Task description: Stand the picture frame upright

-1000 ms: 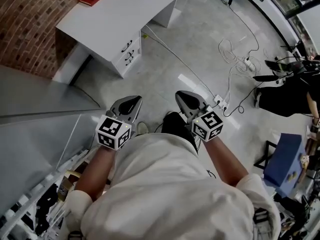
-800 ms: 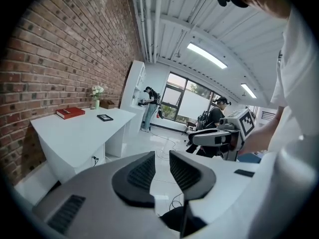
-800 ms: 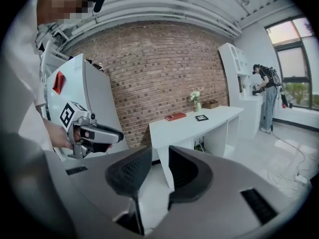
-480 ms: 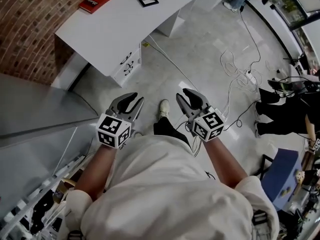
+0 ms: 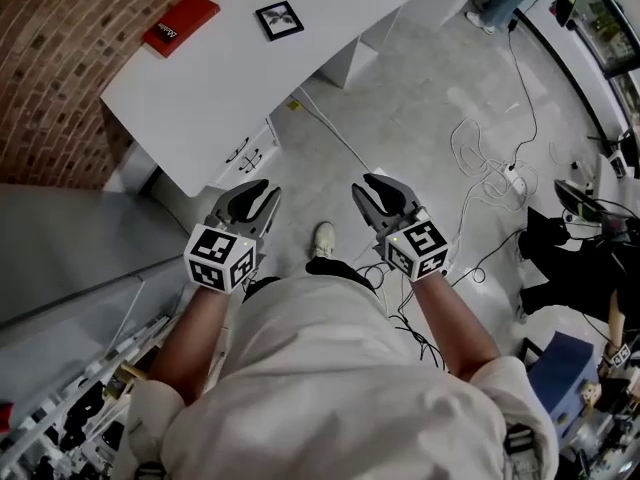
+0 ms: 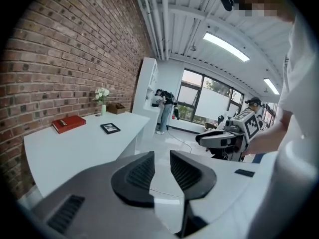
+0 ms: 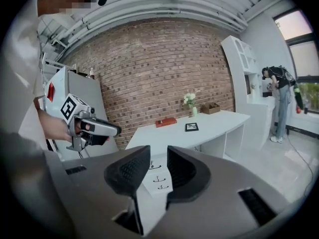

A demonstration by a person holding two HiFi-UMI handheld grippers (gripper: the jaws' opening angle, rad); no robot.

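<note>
The black picture frame lies flat on the white desk, far ahead of both grippers; it also shows as the frame in the left gripper view and the frame in the right gripper view. My left gripper hovers over the floor short of the desk's near corner, its jaws apart and closing a little, nothing between them. My right gripper is level with it, open and empty.
A red book lies on the desk left of the frame, and a vase of flowers stands at the desk's far end. Drawers face me under the desk. Cables trail over the floor at right. A grey partition is at left.
Both grippers' jaws have gone from shut to apart. The desk and picture frame have come further into the head view as the person stepped forward.
</note>
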